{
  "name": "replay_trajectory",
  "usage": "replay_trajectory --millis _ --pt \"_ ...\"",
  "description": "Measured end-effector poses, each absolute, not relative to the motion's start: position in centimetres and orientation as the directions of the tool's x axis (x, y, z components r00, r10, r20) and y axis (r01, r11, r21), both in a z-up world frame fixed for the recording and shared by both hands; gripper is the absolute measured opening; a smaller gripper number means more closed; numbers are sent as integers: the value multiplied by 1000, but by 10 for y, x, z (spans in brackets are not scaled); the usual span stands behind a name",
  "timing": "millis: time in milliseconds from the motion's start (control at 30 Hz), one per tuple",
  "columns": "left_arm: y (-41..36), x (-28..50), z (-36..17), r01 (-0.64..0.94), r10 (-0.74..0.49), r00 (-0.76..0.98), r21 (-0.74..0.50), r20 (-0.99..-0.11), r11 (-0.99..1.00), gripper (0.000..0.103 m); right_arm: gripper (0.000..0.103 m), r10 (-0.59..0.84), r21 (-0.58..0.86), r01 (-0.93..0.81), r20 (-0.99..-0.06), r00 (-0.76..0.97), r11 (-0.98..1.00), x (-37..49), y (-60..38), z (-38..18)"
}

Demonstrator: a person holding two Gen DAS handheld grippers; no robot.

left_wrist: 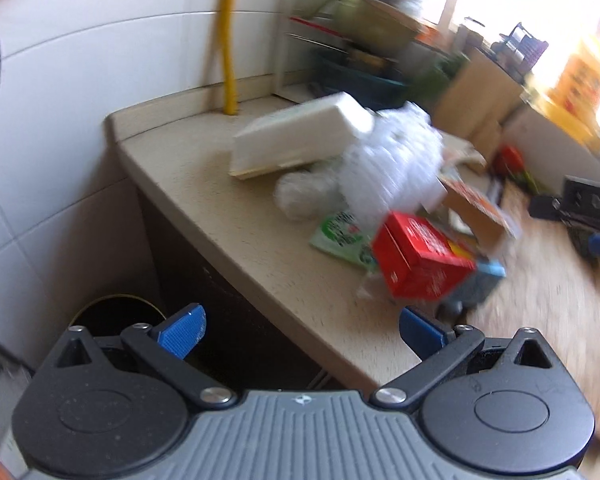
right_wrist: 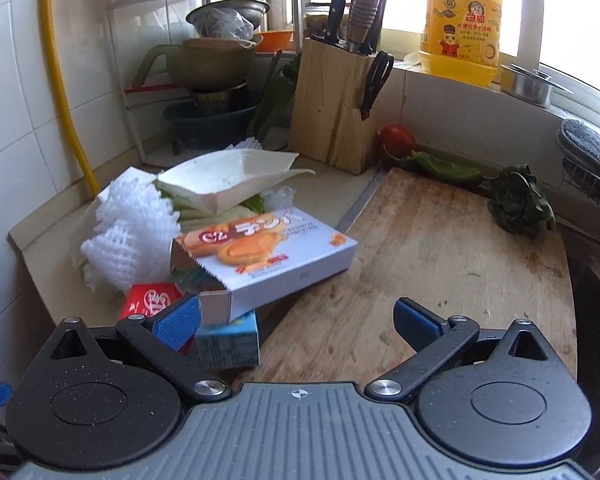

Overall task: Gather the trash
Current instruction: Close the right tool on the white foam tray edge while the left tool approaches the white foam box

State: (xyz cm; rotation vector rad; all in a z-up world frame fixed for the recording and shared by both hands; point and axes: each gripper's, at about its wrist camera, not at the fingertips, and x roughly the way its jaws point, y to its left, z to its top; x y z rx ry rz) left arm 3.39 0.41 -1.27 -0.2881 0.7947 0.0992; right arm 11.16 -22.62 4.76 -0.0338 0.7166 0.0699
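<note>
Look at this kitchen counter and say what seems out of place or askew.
A pile of rubbish sits at the counter's corner: a white box with its end flap torn open lies tilted, one end propped on a blue carton. A white tray and foam netting are heaped behind it. Limp greens lie on the cutting board's far edge.

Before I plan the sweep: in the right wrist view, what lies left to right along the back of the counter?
Yellow hose → dish rack → knife block → tomato → yellow detergent jug → metal pot.
</note>
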Motion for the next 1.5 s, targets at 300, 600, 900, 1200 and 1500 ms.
replay_trajectory --millis 300,600,900,1200,1500 --pt "5 48 -10 -269 42 701 -209 -712 940 98 103 156 52 -162 -661 734 985 166 -235 49" --pt "63 99 18 -317 59 785 -317 -617 894 96 103 240 165 -174 -695 678 971 219 -229 42" --pt "38 147 11 -58 72 835 42 -546 997 96 103 233 229 -96 -703 672 969 242 -231 47" --pt "16 171 -17 265 -2 856 435 -517 860 97 103 250 281 -46 -755 606 959 268 -228 28" --pt "5 211 -37 397 -89 823 457 -560 796 97 103 292 320 -47 -784 548 946 288 -218 16"
